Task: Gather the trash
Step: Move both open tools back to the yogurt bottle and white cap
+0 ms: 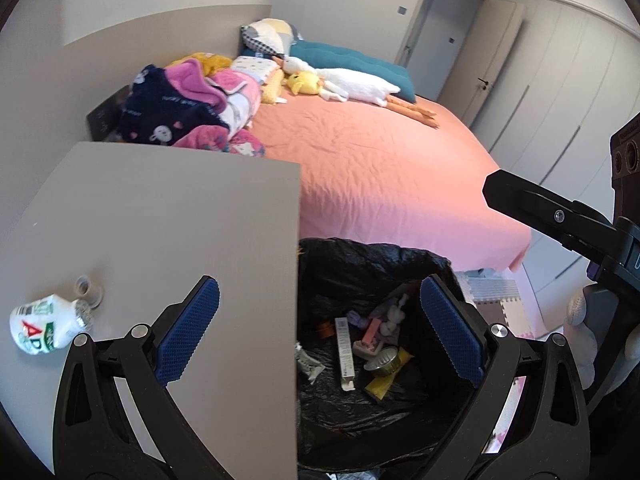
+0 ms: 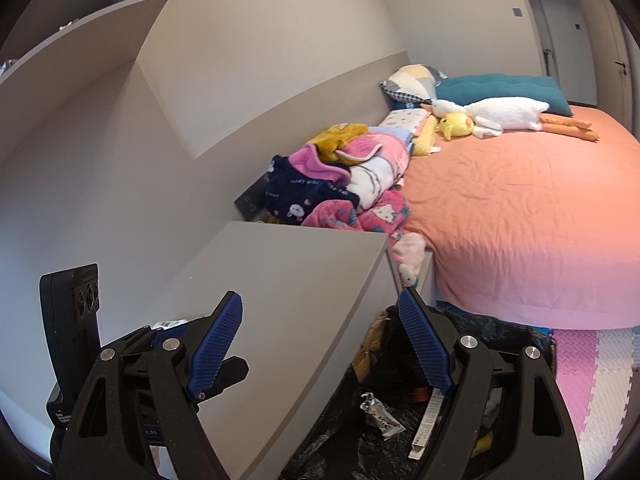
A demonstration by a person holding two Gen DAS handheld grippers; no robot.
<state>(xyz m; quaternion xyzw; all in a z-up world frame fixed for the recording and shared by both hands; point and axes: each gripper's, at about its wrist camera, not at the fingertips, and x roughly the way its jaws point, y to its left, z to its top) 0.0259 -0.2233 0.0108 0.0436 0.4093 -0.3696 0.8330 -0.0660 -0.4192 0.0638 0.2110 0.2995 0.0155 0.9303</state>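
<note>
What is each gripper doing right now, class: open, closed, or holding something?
Left gripper: open, holding nothing, above the trash bin.
Right gripper: open, holding nothing.
</note>
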